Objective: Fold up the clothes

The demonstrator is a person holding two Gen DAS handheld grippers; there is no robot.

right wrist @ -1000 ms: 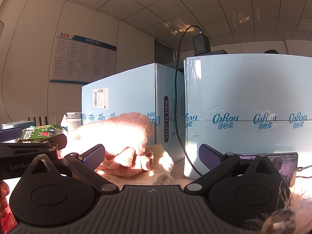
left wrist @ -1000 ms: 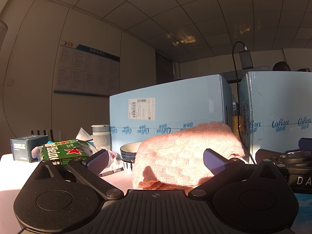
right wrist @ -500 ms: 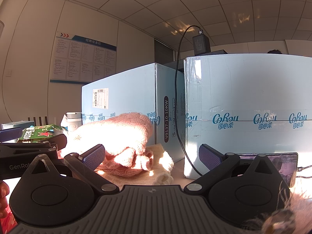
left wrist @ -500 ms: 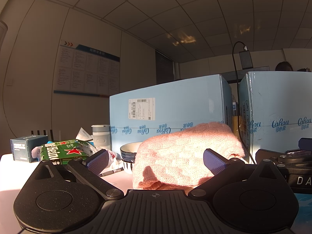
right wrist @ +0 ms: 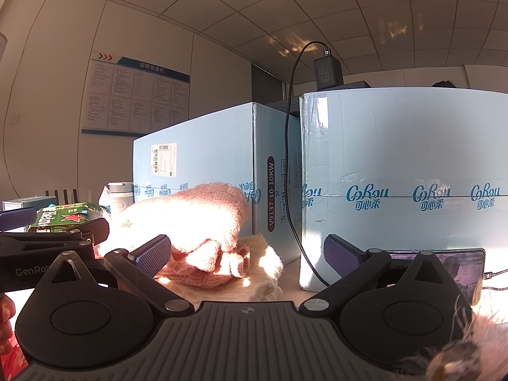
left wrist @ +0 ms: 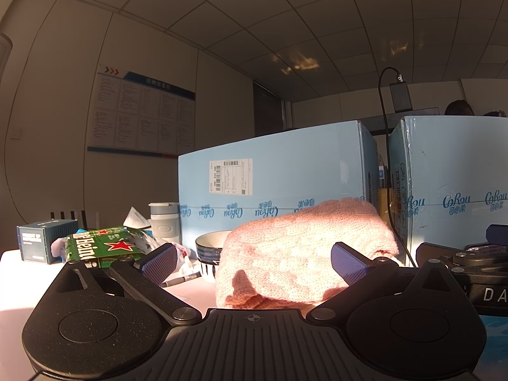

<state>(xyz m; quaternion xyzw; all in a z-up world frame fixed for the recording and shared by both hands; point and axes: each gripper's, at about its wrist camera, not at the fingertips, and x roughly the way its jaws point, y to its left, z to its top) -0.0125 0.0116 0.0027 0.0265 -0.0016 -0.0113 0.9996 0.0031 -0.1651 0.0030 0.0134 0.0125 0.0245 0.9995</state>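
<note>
A folded pink knit sweater (left wrist: 304, 254) lies in a sunlit heap on the white table, just ahead of my left gripper (left wrist: 252, 263), which stands open and holds nothing. In the right wrist view the same pink sweater (right wrist: 197, 222) rests on a cream knit garment (right wrist: 254, 273). My right gripper (right wrist: 247, 255) is open too, low over the table, with the pile ahead and to its left. The left gripper's body (right wrist: 47, 254) shows at the left edge of that view.
Two light blue cartons (right wrist: 403, 184) (left wrist: 273, 184) stand close behind the clothes, a black cable (right wrist: 289, 165) hanging between them. A striped bowl (left wrist: 208, 250), a pen (left wrist: 181, 280), a green beer carton (left wrist: 101, 249) and a cup (left wrist: 164, 222) sit left. A phone (right wrist: 463, 270) lies right.
</note>
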